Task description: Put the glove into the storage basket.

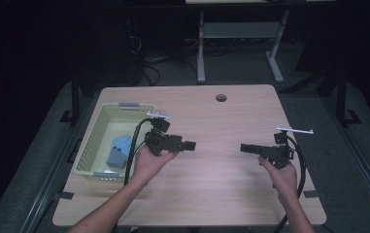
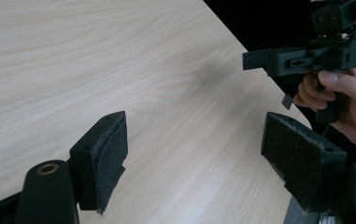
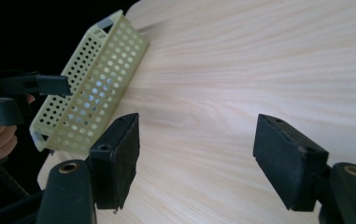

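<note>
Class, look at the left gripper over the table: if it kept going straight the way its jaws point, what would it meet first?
Most likely the right gripper. The left gripper, open and empty, points level across the bare wooden table toward it, with nothing between them. Depth is unclear, so it might pass slightly beside it.

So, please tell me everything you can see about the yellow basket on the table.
The basket is pale yellow-green, looks like plastic, and is rectangular with walls full of small round holes. Grey clips sit on its far and near rims. It stands upright and open-topped near the left edge of the wooden table. Inside lies a blue folded cloth-like thing; what it is exactly I cannot tell. The left tool is held just right of the basket, and nothing grips the basket.
</note>
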`<state>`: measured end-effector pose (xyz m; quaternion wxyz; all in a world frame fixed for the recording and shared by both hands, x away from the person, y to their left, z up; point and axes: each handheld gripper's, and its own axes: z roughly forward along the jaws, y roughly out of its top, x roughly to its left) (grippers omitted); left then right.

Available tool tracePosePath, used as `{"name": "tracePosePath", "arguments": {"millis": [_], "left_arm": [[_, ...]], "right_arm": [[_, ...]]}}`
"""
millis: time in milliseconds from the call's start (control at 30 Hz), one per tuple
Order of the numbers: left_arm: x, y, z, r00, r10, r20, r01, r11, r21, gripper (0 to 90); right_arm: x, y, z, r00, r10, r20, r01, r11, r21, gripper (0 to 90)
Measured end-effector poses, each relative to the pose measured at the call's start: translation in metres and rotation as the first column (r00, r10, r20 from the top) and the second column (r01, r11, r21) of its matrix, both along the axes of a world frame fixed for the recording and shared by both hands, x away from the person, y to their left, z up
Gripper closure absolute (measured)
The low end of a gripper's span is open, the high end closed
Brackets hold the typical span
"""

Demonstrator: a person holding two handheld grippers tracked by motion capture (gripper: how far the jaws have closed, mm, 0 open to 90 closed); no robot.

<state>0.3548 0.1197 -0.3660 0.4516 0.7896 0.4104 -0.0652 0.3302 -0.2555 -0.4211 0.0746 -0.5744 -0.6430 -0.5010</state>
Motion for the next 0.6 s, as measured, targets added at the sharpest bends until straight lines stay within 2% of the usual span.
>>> {"name": "tracePosePath", "arguments": {"millis": [200,500,600], "left_arm": [[-0.005,-0.009,-0.010,0.9999,-0.017,0.000,0.017,0.9998,-0.006,22.2],[-0.013,-0.017,-0.028,0.9994,-0.029,-0.017,0.029,0.9994,-0.020,22.3],[-0.017,-0.018,-0.032,0.9991,-0.036,-0.022,0.035,0.9987,-0.037,22.2]], "right_arm": [[-0.008,-0.009,-0.008,1.0000,0.001,-0.008,-0.001,0.9999,-0.013,31.5],[-0.020,-0.017,-0.020,0.9998,0.010,-0.015,-0.010,0.9999,-0.003,30.9],[-0.024,-0.019,-0.021,0.9999,0.012,-0.008,-0.012,0.9999,-0.001,30.3]]}}
